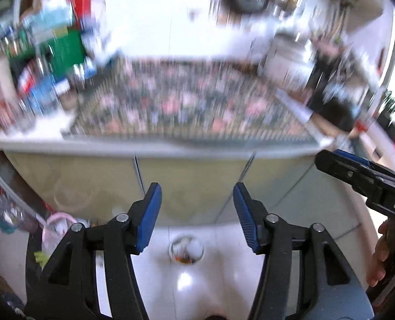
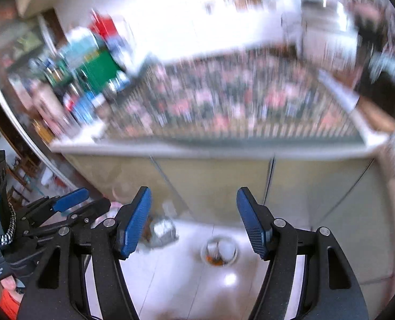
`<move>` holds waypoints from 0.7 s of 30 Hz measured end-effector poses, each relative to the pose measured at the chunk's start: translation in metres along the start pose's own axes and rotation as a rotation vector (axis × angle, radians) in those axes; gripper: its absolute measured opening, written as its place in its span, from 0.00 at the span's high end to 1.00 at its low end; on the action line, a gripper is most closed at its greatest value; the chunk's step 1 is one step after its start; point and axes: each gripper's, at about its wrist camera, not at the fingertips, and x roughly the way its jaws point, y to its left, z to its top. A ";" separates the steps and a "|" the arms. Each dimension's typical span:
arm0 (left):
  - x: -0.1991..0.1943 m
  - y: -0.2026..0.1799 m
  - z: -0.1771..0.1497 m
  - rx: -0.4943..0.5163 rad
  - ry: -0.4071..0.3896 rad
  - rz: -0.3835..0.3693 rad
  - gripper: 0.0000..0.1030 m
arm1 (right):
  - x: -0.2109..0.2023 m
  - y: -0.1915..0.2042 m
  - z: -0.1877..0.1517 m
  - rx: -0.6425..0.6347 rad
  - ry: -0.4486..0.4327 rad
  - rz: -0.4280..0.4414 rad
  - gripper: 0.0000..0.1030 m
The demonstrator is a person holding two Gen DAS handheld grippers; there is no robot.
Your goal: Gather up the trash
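A counter (image 1: 154,144) with pale green cabinet doors (image 1: 192,181) fills both views, its top covered by a blurred floral mat (image 1: 186,104). Boxes and bottles (image 1: 56,53) crowd its far left corner. Below lies a glossy white floor (image 1: 186,288). The left gripper (image 1: 197,194) and the right gripper (image 2: 193,200) both hang over the floor with their 2 blue pads spread wide, holding nothing. A small round bin (image 2: 218,252) with white scraps stands on the floor near the cabinet; a crumpled silvery wrapper (image 2: 161,230) lies just left of it.

Black left hand-held gripper (image 1: 197,200) and right hand-held gripper (image 2: 194,205), blue ribbed pads, silver screws
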 end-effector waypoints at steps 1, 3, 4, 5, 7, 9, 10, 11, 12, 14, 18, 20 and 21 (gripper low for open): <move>-0.020 -0.004 0.008 0.003 -0.038 0.000 0.45 | -0.018 0.006 0.005 -0.007 -0.036 -0.003 0.39; -0.059 -0.006 0.020 0.008 -0.111 -0.010 0.44 | -0.064 0.021 0.013 -0.012 -0.125 0.001 0.39; -0.080 -0.007 0.024 0.010 -0.146 -0.018 0.44 | -0.080 0.029 0.015 -0.012 -0.161 0.003 0.39; -0.104 -0.007 0.026 0.011 -0.186 -0.028 0.42 | -0.100 0.039 0.015 -0.012 -0.201 0.003 0.39; -0.142 -0.007 0.029 0.012 -0.244 -0.044 0.38 | -0.131 0.059 0.016 -0.018 -0.259 -0.002 0.39; -0.180 -0.007 0.026 0.025 -0.288 -0.037 0.30 | -0.158 0.078 0.012 -0.030 -0.308 -0.015 0.39; -0.190 -0.009 0.023 0.028 -0.304 -0.027 0.29 | -0.172 0.087 0.007 -0.039 -0.329 -0.021 0.39; -0.203 -0.008 0.021 0.030 -0.314 -0.021 0.25 | -0.183 0.095 0.004 -0.047 -0.347 -0.024 0.39; -0.214 -0.006 0.017 0.031 -0.322 -0.015 0.18 | -0.191 0.102 0.001 -0.052 -0.359 -0.026 0.39; -0.235 0.000 0.006 0.021 -0.331 -0.011 0.12 | -0.203 0.111 -0.006 -0.061 -0.370 -0.031 0.37; -0.254 0.009 -0.013 0.006 -0.320 -0.016 0.07 | -0.217 0.128 -0.021 -0.062 -0.380 -0.065 0.24; -0.265 0.012 -0.022 0.008 -0.317 -0.013 0.07 | -0.224 0.133 -0.028 -0.057 -0.382 -0.074 0.14; -0.269 0.012 -0.025 0.013 -0.316 -0.009 0.06 | -0.226 0.136 -0.032 -0.054 -0.382 -0.079 0.11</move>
